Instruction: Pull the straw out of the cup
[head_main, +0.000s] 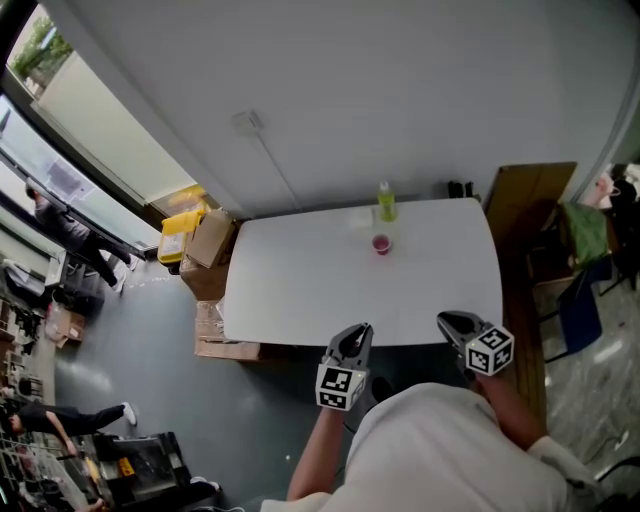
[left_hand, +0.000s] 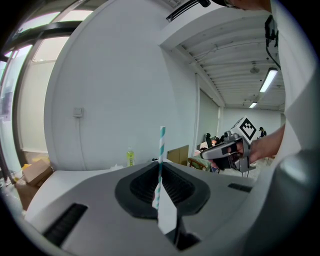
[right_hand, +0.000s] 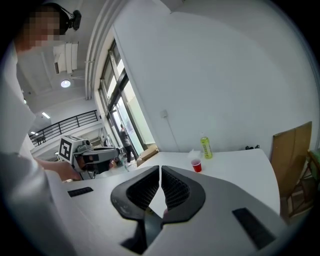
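Observation:
A small red cup (head_main: 381, 243) stands on the white table (head_main: 300, 290) toward its far side, beside a green bottle (head_main: 386, 201); the right gripper view shows the red cup (right_hand: 197, 165) with no straw in it. My left gripper (head_main: 360, 333) is over the table's near edge, well back from the cup. In its own view the left gripper (left_hand: 160, 167) is shut on a teal-and-white striped straw (left_hand: 161, 145) that stands upright between the jaws. To its right, my right gripper (head_main: 447, 322) is also at the near edge. Its jaws meet with nothing between them (right_hand: 160, 171).
Cardboard boxes (head_main: 207, 250) and a yellow box (head_main: 180, 225) lie on the floor left of the table. A wooden board (head_main: 525, 200) leans at the right, with a chair draped in green cloth (head_main: 585, 235) beyond it. A crumpled white tissue (head_main: 360, 218) lies near the bottle.

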